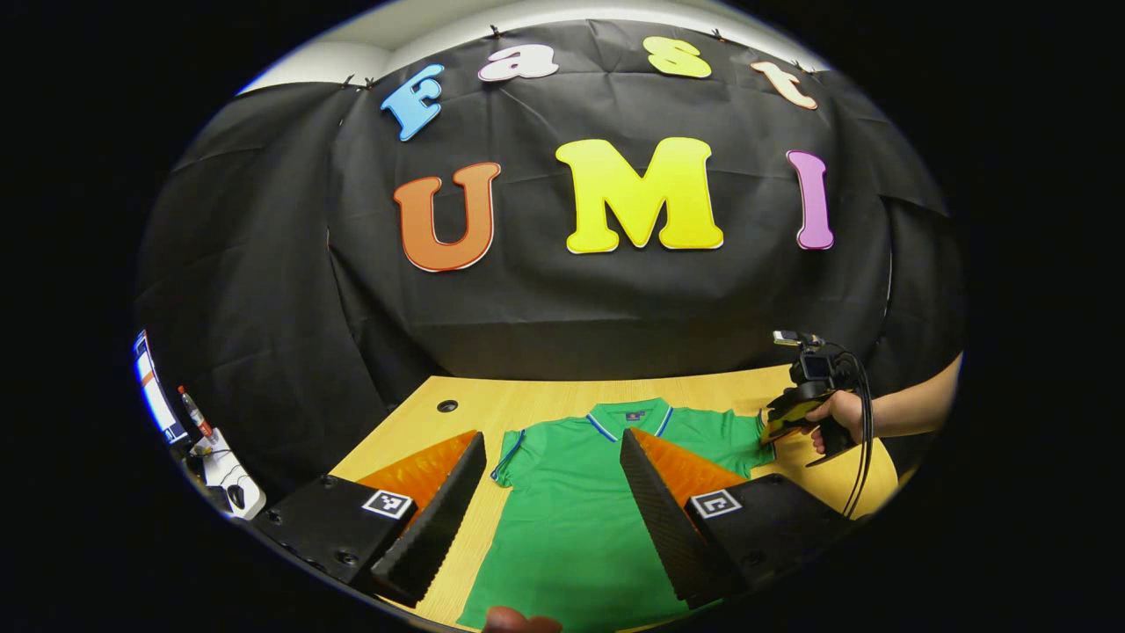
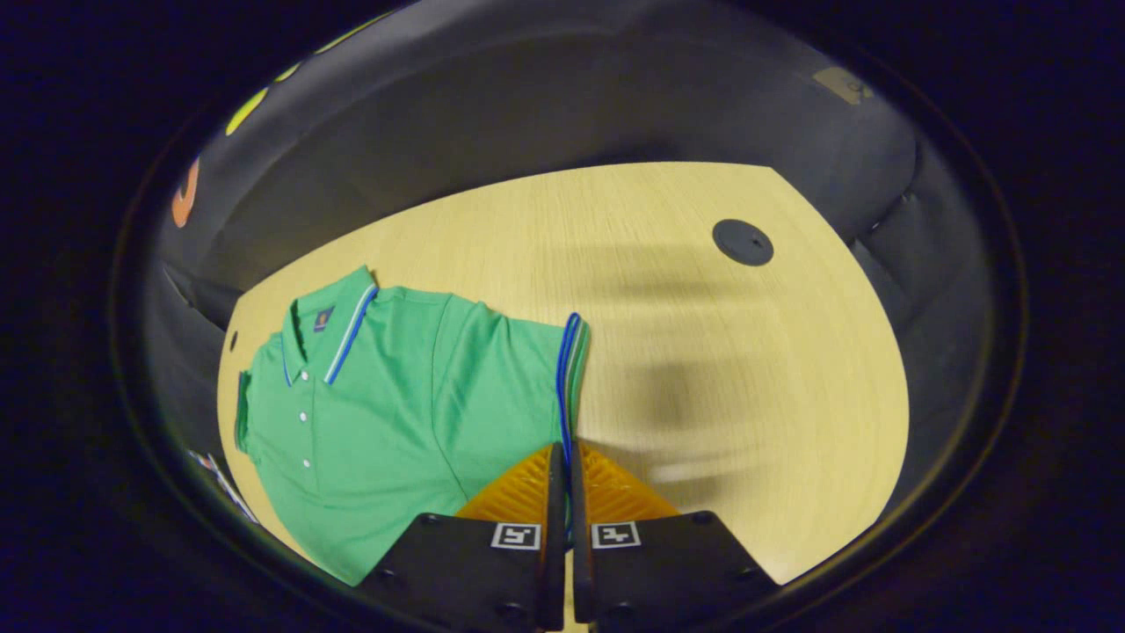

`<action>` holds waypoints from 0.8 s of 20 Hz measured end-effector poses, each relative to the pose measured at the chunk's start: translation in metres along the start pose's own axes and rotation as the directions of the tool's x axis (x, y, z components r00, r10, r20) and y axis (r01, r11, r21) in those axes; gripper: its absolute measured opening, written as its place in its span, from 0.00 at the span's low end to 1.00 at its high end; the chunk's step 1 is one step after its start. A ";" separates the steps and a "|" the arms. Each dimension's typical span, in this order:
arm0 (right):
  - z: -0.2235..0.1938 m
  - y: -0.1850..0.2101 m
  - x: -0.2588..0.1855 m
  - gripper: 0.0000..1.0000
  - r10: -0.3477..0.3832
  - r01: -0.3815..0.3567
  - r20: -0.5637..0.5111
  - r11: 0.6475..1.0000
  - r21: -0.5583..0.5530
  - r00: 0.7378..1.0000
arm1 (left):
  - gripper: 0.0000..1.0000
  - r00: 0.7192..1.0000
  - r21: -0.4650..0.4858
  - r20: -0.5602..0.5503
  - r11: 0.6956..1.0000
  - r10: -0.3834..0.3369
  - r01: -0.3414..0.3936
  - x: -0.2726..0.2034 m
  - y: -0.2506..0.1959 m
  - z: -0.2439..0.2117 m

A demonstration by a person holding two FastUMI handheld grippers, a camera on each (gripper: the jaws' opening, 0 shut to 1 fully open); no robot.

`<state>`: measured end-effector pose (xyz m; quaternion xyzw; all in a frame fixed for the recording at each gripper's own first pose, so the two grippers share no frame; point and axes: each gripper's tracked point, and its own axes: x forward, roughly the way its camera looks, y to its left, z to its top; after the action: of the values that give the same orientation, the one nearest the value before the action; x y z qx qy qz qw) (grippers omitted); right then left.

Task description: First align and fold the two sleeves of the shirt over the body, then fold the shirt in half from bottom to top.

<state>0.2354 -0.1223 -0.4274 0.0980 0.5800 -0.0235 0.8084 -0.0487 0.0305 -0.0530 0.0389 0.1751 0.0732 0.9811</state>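
Green shirt [image 2: 387, 413]: flat on desk [image 2: 703, 369], ready for folding.
Right gripper [image 2: 562, 492]: pinching sleeve hem [image 2: 569, 369] to carry it over.
Left gripper [image 1: 554, 492]: spread wide, hovering above body.

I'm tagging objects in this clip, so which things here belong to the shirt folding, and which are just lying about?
In the job:
- green polo shirt
- its sleeve, pinched at the cuff by the right gripper
- left gripper, open above the shirt
- wooden table

Lying about:
- round black cable cap
- bottle and white device beside the table
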 end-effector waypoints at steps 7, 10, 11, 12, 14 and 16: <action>0.021 0.017 -0.035 0.02 0.069 -0.071 0.084 0.997 0.024 0.994 | 0.99 0.999 -0.040 -0.035 0.999 0.024 -0.025 -0.005 0.000 -0.005; 0.029 0.042 -0.056 0.02 0.111 -0.117 0.103 0.991 0.057 0.989 | 0.99 0.999 -0.067 -0.042 0.998 0.019 -0.022 -0.005 -0.004 -0.007; 0.032 0.052 -0.061 0.02 0.125 -0.133 0.109 0.989 0.062 0.986 | 0.99 0.999 -0.076 -0.047 0.997 0.014 -0.018 -0.006 -0.005 -0.008; 0.034 0.064 -0.067 0.02 0.140 -0.147 0.115 0.987 0.062 0.983 | 0.99 0.999 -0.086 -0.049 0.996 0.015 -0.019 -0.006 -0.006 -0.008; 0.038 0.092 -0.074 0.02 0.170 -0.180 0.135 0.981 0.066 0.976 | 0.99 0.999 -0.107 -0.050 0.994 0.022 -0.027 -0.006 -0.007 -0.008; 0.036 0.118 -0.078 0.02 0.191 -0.201 0.140 0.978 0.062 0.972 | 0.99 0.999 -0.127 -0.045 0.991 0.025 -0.031 -0.005 -0.008 -0.008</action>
<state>0.2619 -0.0192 -0.3277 0.1835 0.5110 0.0280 0.8393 -0.0554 0.0221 -0.0595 -0.0229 0.1907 0.0989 0.9764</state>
